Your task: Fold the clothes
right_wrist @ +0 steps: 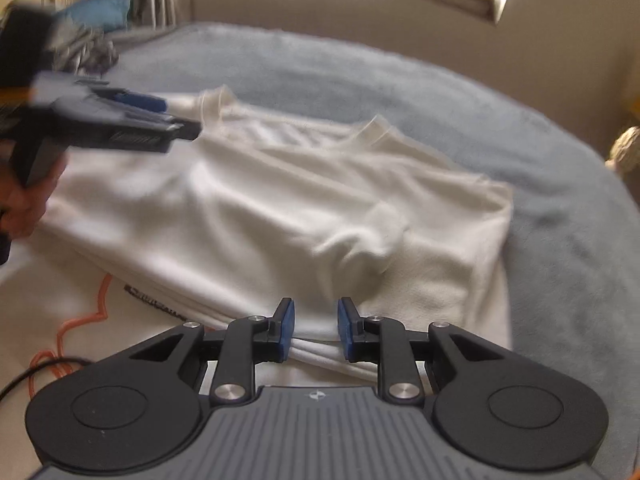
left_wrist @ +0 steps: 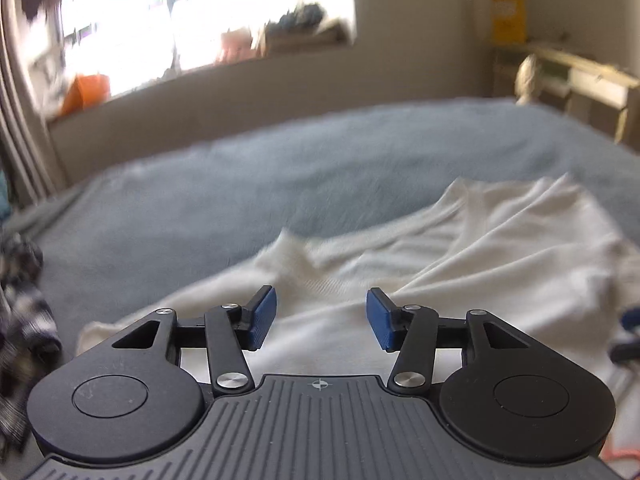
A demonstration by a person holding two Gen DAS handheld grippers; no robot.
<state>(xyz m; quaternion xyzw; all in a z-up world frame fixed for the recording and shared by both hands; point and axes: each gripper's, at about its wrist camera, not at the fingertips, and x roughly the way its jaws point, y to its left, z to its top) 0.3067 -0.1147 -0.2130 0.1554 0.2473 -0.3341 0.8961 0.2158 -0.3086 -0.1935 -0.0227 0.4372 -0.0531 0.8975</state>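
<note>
A white shirt (right_wrist: pixel 280 200) lies on a bed (right_wrist: pixel 540 160) with a grey-blue cover. In the right wrist view it looks partly folded: one side is doubled over the body, stacked edges show along its near side, and a printed part with dark lettering and an orange line lies uncovered at the lower left. The collar end points away toward the window. The fabric is rumpled, with a soft ridge near the middle, so the fold is not yet neat or compact.

The left gripper (left_wrist: pixel 321 318) hangs above the shirt's near part with its jaws wide apart and nothing between them. The right gripper (right_wrist: pixel 312 330) is low at the shirt's near edge, its jaws partly closed with a gap between; a band of layered white cloth runs across that gap, but whether the pads actually pinch it I cannot tell.

A pile of dark patterned clothes (left_wrist: pixel 20 320) sits at the bed's left side, seemingly unfolded. My judgement: this shirt is mid-fold, with further folds and smoothing left.
</note>
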